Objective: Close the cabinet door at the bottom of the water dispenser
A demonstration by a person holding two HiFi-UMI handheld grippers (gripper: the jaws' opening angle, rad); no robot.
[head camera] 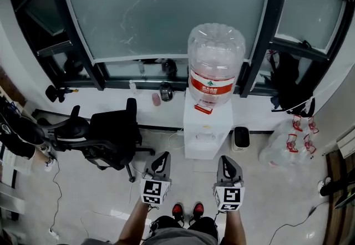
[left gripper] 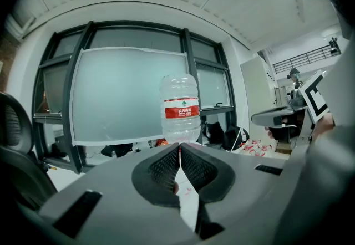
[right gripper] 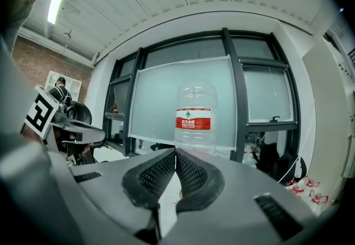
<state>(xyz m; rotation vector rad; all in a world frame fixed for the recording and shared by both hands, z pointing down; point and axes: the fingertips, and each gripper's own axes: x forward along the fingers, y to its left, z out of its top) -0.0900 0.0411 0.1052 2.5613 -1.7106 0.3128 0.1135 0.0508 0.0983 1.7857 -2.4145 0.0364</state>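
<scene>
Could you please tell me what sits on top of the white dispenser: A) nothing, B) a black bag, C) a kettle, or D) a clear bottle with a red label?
D: a clear bottle with a red label stands on the dispenser in the head view.

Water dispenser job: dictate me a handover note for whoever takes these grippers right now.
Left gripper: shut, empty. Right gripper: shut, empty.
Both are held short of the water dispenser, touching nothing. It stands below the window, bottle on top.
Cabinet door: none seen swung out in the head view, so probably closed already; not confirmed.
Left to do: check the door low down, push it shut if ajar.
</scene>
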